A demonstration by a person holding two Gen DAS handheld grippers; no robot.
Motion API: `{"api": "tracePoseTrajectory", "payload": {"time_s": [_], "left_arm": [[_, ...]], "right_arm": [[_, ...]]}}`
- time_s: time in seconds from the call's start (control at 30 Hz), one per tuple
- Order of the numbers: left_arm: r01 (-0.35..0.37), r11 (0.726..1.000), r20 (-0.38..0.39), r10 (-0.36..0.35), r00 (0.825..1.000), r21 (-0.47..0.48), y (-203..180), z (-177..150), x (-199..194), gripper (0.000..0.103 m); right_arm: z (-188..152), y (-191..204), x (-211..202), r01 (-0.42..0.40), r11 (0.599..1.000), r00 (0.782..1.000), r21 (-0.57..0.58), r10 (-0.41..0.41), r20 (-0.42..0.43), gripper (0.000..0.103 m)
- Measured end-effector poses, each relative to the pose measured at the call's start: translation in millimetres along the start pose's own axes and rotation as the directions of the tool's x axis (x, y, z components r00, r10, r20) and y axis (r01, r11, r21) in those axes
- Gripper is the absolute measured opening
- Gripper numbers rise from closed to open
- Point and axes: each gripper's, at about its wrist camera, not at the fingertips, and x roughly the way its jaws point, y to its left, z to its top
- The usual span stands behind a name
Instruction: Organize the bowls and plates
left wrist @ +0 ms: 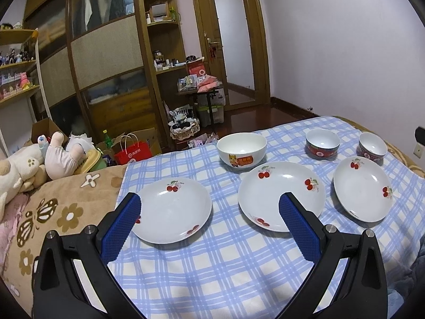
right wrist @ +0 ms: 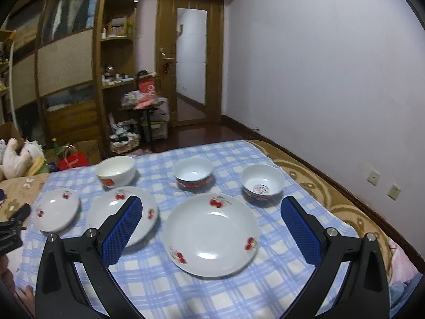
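Right at the lens in the left wrist view, the left gripper [left wrist: 209,207] has its blue-padded fingers [left wrist: 120,228] spread wide and gripping nothing, hovering over the blue checked cloth [left wrist: 212,265]. The left plate [left wrist: 172,210] sits between those fingers toward the left one, the middle plate [left wrist: 279,194] is partly behind the right finger, and the right plate [left wrist: 362,188] lies further right. Behind them in a row: a white bowl [left wrist: 241,148] with a cartoon label, a red-banded bowl [left wrist: 322,143], and a second red-banded bowl [left wrist: 372,147] at the right edge.

Only this view shows the stuffed toys [left wrist: 32,164] at the left of the frame.

Over to the right wrist view: the right gripper [right wrist: 211,210] is likewise wide apart and holding nothing, angled down at the cloth. The right plate [right wrist: 212,234] lies squarely between its fingers, low centre of the frame. The middle plate [right wrist: 148,207] peeks out behind the left finger. The far bowl [right wrist: 263,182] shows a printed pattern on its inside bottom here. The wall sockets [right wrist: 373,177] at the right edge appear more fully here, and the other gripper's black tip [right wrist: 16,220] pokes in at the left edge.
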Motion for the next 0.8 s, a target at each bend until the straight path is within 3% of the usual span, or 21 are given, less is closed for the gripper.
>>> {"api": "tracePoseTrajectory", "payload": {"time_s": [0.1,0.43,0.8], "left_arm": [[0.031,1.000,-0.021,-0.031,0.999,-0.006,-2.2,7.0,6.1,0.102],[0.107,0.994,-0.107,-0.107,0.988,-0.003,-19.7,36.9,35.2,0.102],[0.124,0.988,-0.190,-0.105,0.976,0.088,-46.5,61.3,78.8,0.102]], "right_arm": [[3.2,13.8,2.6,0.000,1.000,0.999,-0.030,0.001,0.033,0.103],[15.5,39.6,32.1,-0.039,0.994,0.999,-0.097,0.037,-0.017,0.101],[34.7,40.7,83.8,-0.160,0.986,0.976,0.045,0.165,-0.142,0.099]]}}
